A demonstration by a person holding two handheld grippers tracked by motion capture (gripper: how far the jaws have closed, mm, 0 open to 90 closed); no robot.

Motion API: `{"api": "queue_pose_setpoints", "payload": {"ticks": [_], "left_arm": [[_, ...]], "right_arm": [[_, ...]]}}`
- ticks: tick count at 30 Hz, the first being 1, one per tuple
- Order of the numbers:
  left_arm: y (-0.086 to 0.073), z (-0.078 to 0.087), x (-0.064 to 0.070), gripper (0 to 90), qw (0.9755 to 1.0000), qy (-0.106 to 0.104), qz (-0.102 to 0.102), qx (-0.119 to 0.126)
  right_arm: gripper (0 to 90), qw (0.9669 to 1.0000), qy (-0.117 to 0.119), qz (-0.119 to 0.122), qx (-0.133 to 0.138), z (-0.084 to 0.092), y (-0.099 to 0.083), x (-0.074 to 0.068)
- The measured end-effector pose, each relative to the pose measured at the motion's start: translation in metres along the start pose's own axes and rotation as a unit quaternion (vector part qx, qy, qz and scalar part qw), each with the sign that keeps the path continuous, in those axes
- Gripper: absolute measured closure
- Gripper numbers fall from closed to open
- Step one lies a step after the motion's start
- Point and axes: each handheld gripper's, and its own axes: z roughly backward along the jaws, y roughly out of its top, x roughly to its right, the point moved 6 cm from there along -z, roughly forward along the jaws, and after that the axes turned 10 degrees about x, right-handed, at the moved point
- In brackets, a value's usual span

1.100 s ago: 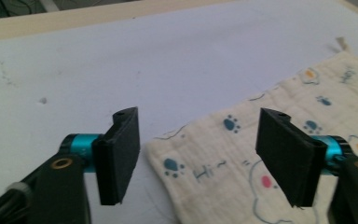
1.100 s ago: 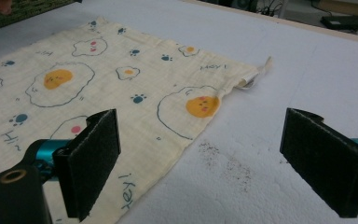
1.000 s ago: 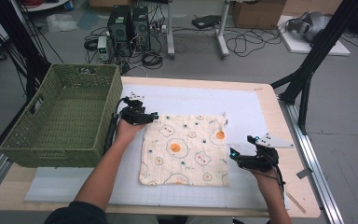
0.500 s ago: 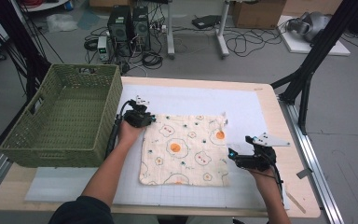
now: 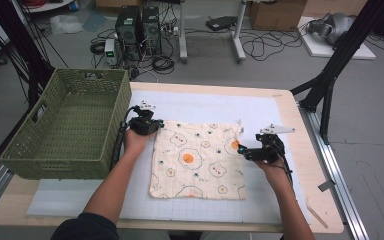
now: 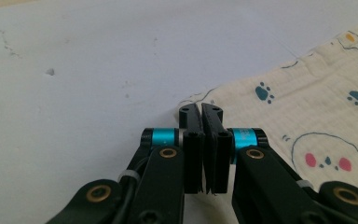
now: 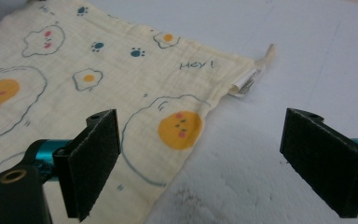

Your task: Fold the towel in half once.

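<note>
Cream muslin with a waffled weave makes up the square printed cloth point(image 5: 197, 157), which lies flat on the white gridded mat point(image 5: 205, 107) between the two grippers. Its print shows fried eggs with orange yolks, small teal paw marks and outlined round faces with pink cheeks. The left gripper point(image 5: 150, 125) sits at the cloth's far left corner; in the left gripper view its black jaws have just been closing and now stand pressed together right at that corner point(image 6: 191, 100), though whether fabric is actually pinched between the pads cannot be told. The right gripper point(image 5: 243, 149) rests at the cloth's right edge with its jaws spread wide and nothing in them; in the right gripper view one jaw hangs above the fabric, the other above bare mat. Ahead of that gripper, at the far right corner, a small white sewn-in label point(image 7: 244, 84) and a short loop stick out from the hem.

The green woven plastic basket point(image 5: 42, 150) with cut-out handles stands just beside the left gripper, on its outer side, with nothing in it.

The words "HEY!" point(image 7: 196, 65) are printed near the label.
</note>
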Motion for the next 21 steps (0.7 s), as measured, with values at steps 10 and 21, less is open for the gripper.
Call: {"api": "queue_pose_setpoints", "payload": {"ticks": [10, 21], "left_arm": [[0.0, 0.0, -0.001, 86.7, 1.0, 0.002, 0.007, 0.003], [0.001, 0.002, -0.001, 86.7, 0.9998, 0.0, 0.017, 0.007]], "right_arm": [[17.6, 0.9969, -0.029, 0.04, -0.062, -0.059, 0.019, 0.01], [47.6, 0.9929, -0.037, 0.057, -0.097, -0.093, 0.024, 0.008]]}}
